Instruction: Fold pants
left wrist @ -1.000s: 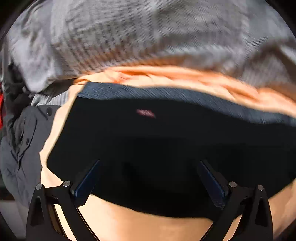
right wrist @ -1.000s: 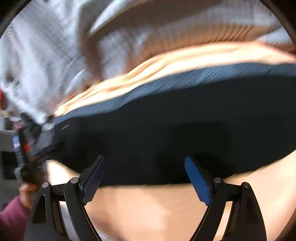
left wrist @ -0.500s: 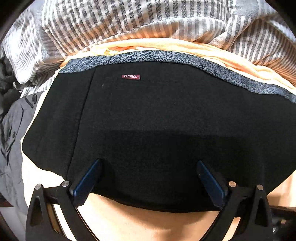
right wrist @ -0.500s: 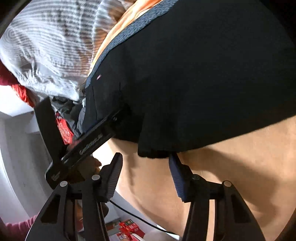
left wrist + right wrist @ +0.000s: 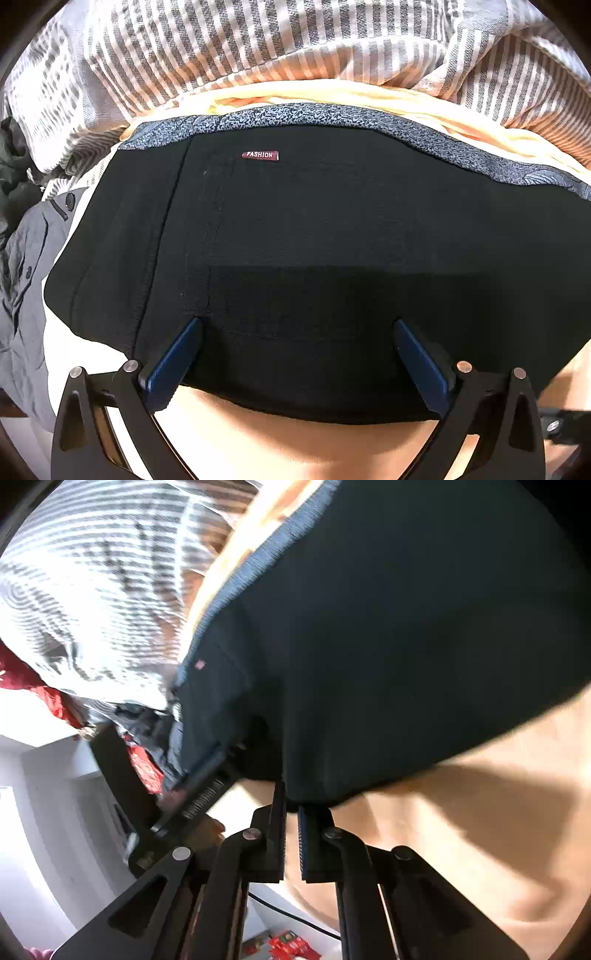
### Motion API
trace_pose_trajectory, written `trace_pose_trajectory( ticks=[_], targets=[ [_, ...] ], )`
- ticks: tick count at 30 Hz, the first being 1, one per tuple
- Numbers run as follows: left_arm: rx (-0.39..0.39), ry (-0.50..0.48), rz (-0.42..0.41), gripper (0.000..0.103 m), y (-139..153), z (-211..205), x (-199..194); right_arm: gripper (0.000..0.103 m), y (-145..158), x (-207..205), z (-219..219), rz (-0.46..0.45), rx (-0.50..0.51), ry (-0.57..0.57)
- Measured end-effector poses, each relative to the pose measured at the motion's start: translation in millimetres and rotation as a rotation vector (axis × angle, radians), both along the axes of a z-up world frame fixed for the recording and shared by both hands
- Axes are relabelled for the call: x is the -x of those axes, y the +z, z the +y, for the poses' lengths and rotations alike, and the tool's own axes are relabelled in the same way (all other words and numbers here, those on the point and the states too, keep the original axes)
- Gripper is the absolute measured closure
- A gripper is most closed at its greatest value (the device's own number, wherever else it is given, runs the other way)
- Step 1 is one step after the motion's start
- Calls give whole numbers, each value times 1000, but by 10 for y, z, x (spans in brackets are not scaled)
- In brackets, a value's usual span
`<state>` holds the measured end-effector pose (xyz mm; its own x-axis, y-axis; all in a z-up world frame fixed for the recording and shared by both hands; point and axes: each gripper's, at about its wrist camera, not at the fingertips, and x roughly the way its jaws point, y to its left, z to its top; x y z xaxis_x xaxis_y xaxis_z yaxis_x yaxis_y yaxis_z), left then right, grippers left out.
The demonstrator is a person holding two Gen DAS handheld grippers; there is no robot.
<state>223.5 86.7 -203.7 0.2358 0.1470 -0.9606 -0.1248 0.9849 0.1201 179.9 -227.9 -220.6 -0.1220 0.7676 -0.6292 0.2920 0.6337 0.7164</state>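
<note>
In the left wrist view, the black pants (image 5: 314, 258) lie flat on a soft peach sheet (image 5: 295, 450). Their gray speckled waistband (image 5: 332, 114) is at the far side, and a small red tag (image 5: 260, 155) says FASHION. The left gripper (image 5: 295, 354) sits over the near edge of the pants. Its jaws are wide apart, with the blue pads (image 5: 173, 362) on the black cloth, and they hold nothing. Behind the pants is a big gray and white striped cloth (image 5: 258, 40). A gray garment with buttons (image 5: 26, 266) lies at the left side.

In the right wrist view, the pants (image 5: 388, 627) fill the top right, again on the peach sheet (image 5: 480, 830). The right gripper (image 5: 291, 808) has its jaws nearly together, pinched on the near edge of the pants. The other gripper (image 5: 192, 801) shows as a black tool touching the pants at the left. The striped cloth (image 5: 92, 590) is bright and blurry here. Something red (image 5: 55, 701) lies past it. Low down there is a white wall (image 5: 44, 830), a thin black cable (image 5: 295, 919), and red packets (image 5: 288, 945).
</note>
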Motion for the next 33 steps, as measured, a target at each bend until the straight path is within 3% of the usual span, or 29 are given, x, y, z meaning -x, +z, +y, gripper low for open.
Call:
trace_pose_trajectory(
  ticks=[3,7,13,16,19,22,24,26,27,28,33],
  targets=[
    [-19,10,29,1,71,-146,3,98,24,49,-51,29,20,58],
    [6,-21,31,1,256,-390,36,95,407,-53,-212,-89,128,167],
    [65,-68,24,1,320,-926,32,95,737,-534,-678,-247,335,95],
    [66,-69,85,1,97,-1066,28,94,600,-640,-864,-229,411,74],
    [4,-111,61,1,-17,-1172,106,95,489,-640,-1035,-179,331,7],
    [1,-96,92,1,8,-1191,70,93,580,-601,-1052,-193,337,16],
    [8,-69,123,1,44,-1202,35,83,656,-514,-1085,-191,311,20],
    [19,-55,132,1,110,-1258,24,64,706,-443,-1174,-186,291,19],
    [23,-53,130,1,162,-1310,25,46,757,-390,-1212,-190,310,29],
    [24,-58,126,1,203,-1364,29,37,817,-341,-1246,-204,338,43],
    [29,-99,120,1,368,-1752,46,37,944,-122,-1498,-206,362,59]
  ],
)
